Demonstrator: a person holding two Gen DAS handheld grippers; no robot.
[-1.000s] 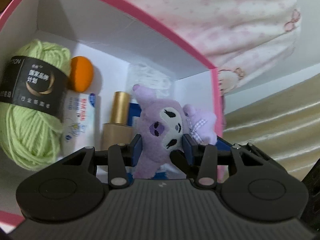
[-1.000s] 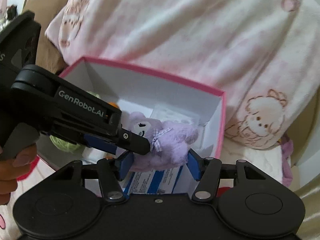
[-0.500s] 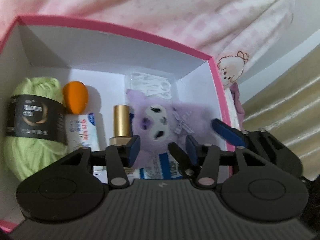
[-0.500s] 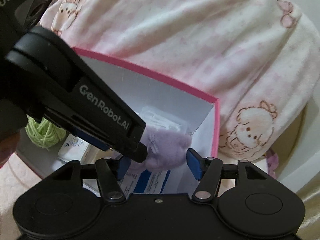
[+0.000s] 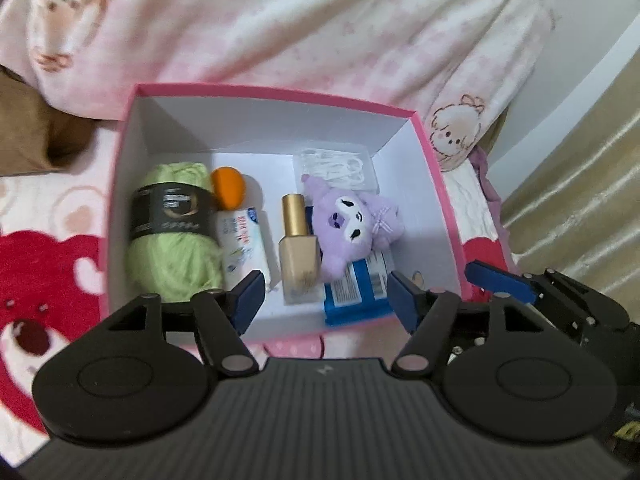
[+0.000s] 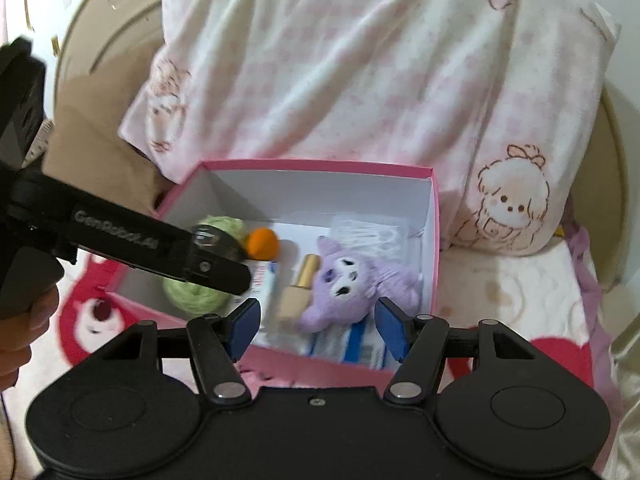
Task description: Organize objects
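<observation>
While both tongs hang open, the box (image 5: pixel 436 184) looks packed.
Ahead of the left tongs (image 5: pixel 326 296) and right tongs (image 6: pixel 318 326), the plush toy (image 5: pixel 352 228) could topple the bottle (image 5: pixel 298 248) if nudged.

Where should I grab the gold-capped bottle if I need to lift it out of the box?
Grip the foundation bottle by its gold cap, coming straight down from above. It lies flat between the white tube and the purple plush, so its body sides look crowded; the narrower cap probably leaves more finger room. Both grippers are open.
</observation>
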